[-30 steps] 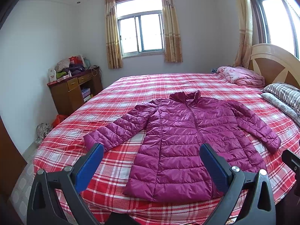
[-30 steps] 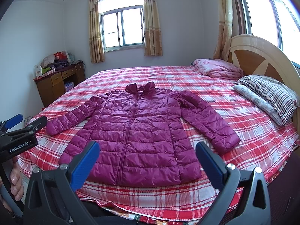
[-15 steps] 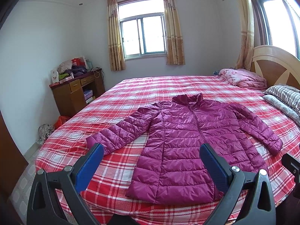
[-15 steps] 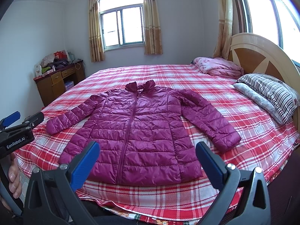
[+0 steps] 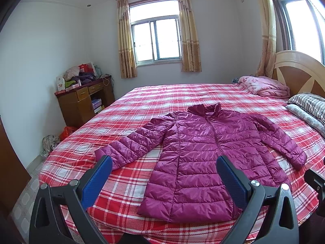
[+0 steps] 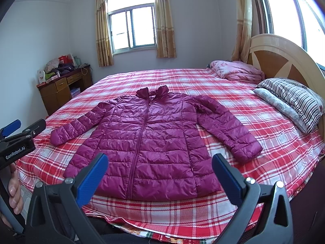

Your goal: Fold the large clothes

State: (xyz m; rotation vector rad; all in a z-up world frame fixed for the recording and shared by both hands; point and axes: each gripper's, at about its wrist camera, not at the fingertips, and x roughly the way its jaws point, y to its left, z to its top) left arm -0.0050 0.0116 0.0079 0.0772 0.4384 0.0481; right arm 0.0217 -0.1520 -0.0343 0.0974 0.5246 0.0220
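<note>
A magenta quilted puffer jacket lies flat and zipped on the red plaid bed, collar toward the window, both sleeves spread outward. My left gripper hangs open above the bed's near edge, short of the jacket's hem and left sleeve cuff. My right gripper is open too, hovering in front of the hem. Neither holds anything. The left gripper's body and a hand on it show at the left of the right wrist view.
A wooden headboard stands on the right, with striped pillows and a folded pink blanket in front of it. A cluttered wooden desk stands by the left wall, with bags on the floor beside it.
Both cameras have tilted or pulled back slightly, so the jacket sits lower in the left wrist view. The jacket itself has not moved and both grippers stay open.
</note>
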